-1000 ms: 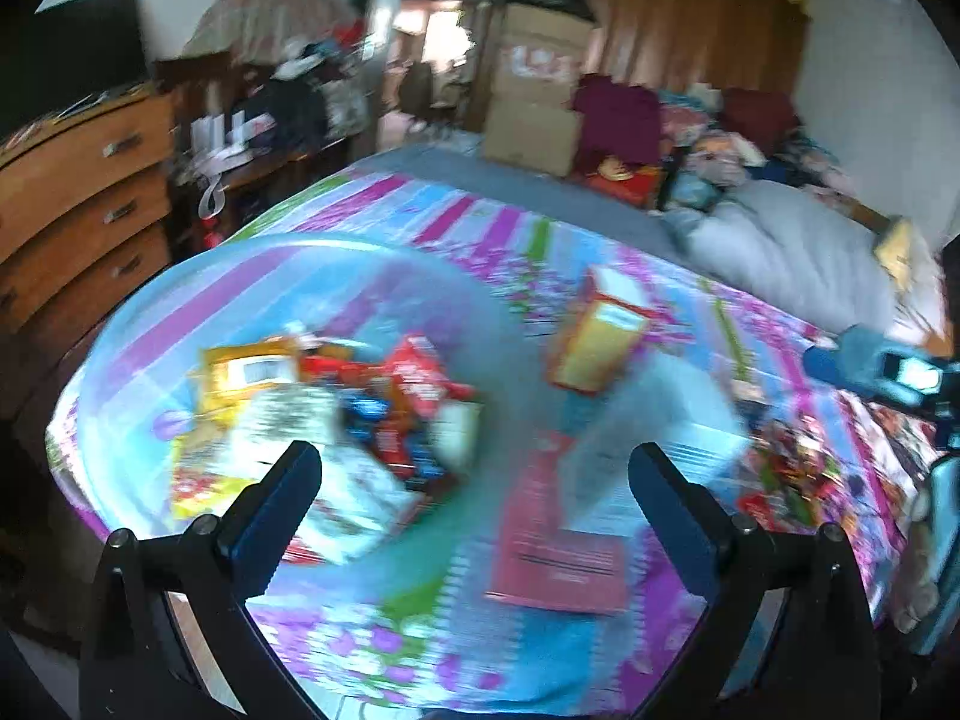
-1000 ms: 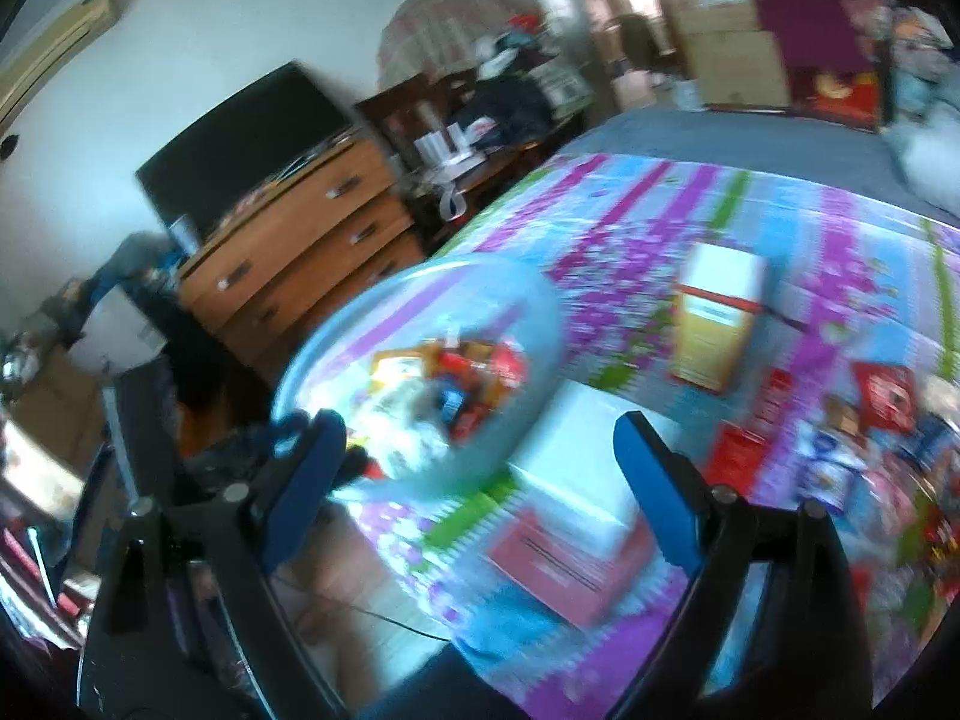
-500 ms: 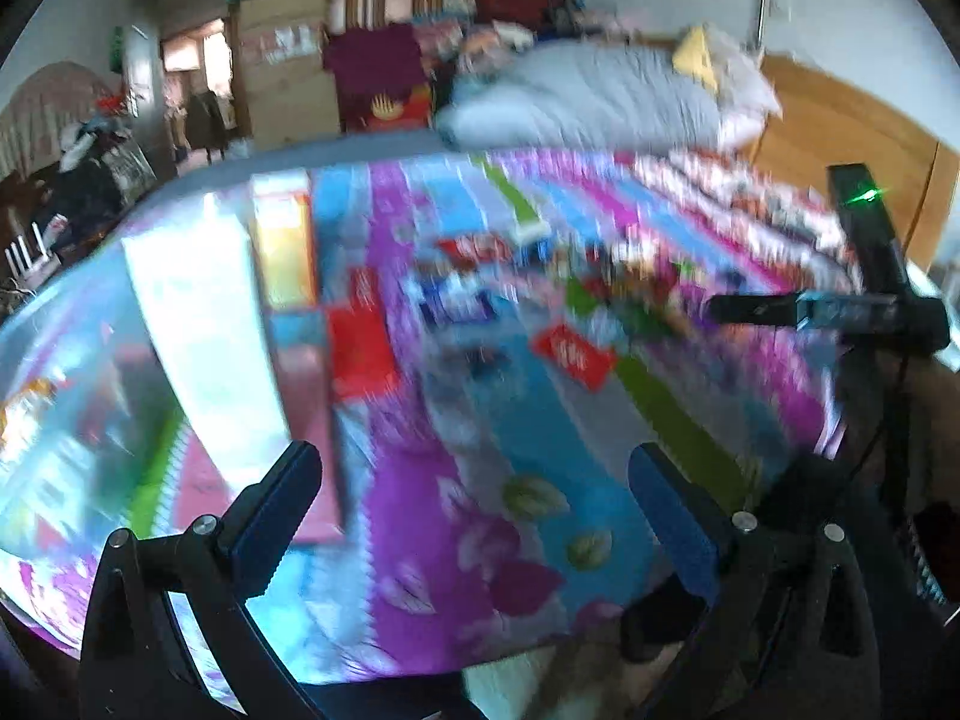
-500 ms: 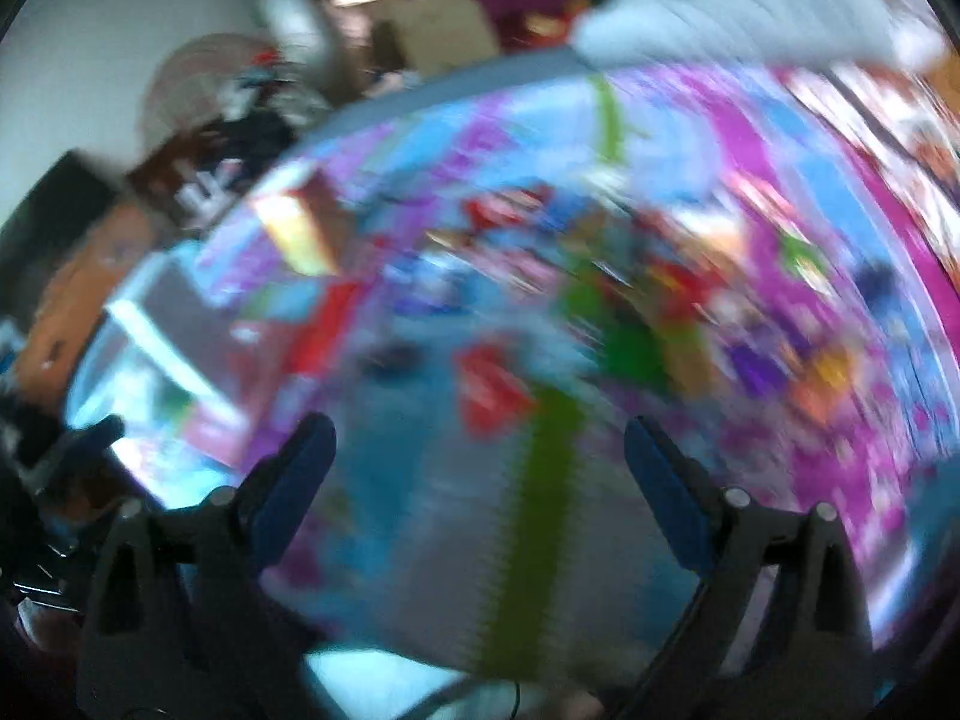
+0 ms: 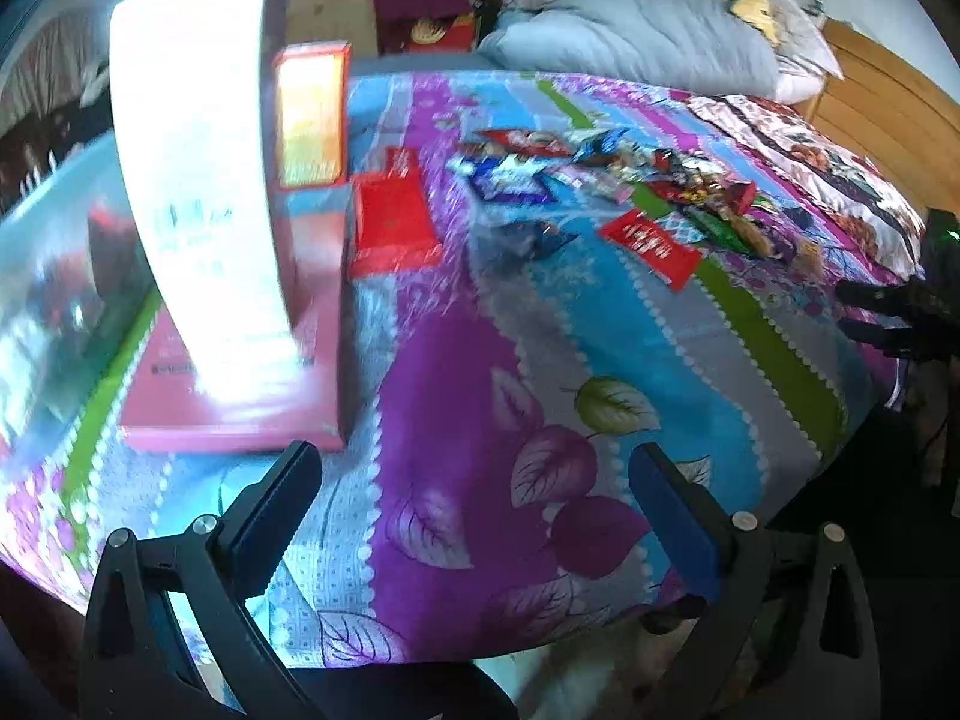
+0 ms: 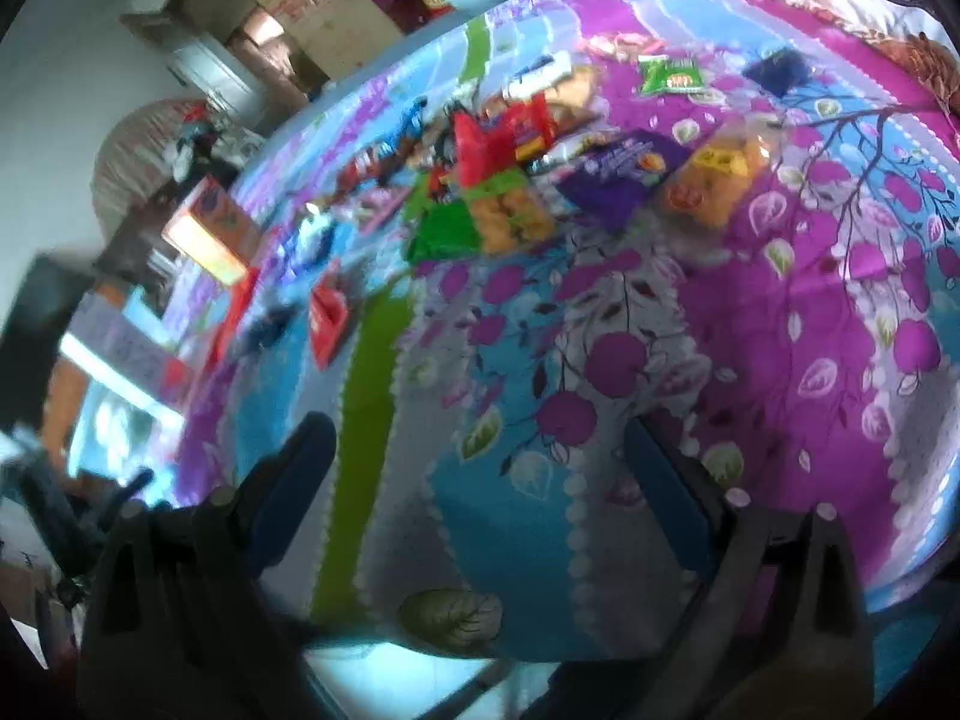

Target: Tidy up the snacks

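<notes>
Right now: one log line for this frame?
phase: approach | left gripper: open, empty | right gripper: open, empty | snack pile: loose on bedspread

Both views ride on hand-held grippers and look steeply down along their fingers onto a bed with a flowered bedspread (image 5: 600, 324), from close above its near edge. The left wrist view faces the pillow end at about 1 o'clock, with a white box (image 5: 198, 180) looming very near at 10 o'clock. The right wrist view is rolled, so the room tilts; the snack pile (image 6: 510, 168) lies at 12 o'clock. Both share the snack pile (image 5: 600, 174), the yellow-and-red carton (image 5: 312, 114) (image 6: 207, 228) and the green stripe (image 5: 774, 354) (image 6: 366, 420).
</notes>
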A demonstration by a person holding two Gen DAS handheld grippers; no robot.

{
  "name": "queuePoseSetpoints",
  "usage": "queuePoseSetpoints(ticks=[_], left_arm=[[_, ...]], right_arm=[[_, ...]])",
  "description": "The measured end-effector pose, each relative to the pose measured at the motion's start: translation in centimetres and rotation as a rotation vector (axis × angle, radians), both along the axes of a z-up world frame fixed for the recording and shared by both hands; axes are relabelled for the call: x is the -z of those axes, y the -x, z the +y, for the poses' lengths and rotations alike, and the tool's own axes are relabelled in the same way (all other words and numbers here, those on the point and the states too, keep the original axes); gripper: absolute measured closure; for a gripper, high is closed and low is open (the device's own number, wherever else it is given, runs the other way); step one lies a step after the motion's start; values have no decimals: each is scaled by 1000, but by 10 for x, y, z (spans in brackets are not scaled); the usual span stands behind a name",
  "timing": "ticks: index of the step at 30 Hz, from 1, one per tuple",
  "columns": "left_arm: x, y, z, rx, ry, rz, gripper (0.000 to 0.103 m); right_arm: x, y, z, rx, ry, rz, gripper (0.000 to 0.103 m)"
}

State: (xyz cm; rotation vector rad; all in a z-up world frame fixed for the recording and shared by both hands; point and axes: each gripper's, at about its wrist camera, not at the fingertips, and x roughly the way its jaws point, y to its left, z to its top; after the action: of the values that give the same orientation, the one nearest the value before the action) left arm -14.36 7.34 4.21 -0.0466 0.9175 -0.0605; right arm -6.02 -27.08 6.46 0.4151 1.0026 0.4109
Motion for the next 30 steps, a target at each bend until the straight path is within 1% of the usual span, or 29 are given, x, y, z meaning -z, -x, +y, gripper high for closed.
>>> queuePoseSetpoints(ticks=[3,7,12,14,30], left_arm=[[5,-4,11,-41,50,24,1],[16,-10,22,-75,104,77,1],[21,-12,26,-85,136,103,1],[23,-14,27,-90,139,115,1],[27,-17,23,-88,108,139,1]], right_arm=[[10,-3,-1,-5,-14,41,5],[14,-6,-3,-6,-34,62,4],[16,-9,0,-17,-26,68,1],[16,-11,2,-20,-22,70,0],[17,-11,2,-19,-25,72,0]])
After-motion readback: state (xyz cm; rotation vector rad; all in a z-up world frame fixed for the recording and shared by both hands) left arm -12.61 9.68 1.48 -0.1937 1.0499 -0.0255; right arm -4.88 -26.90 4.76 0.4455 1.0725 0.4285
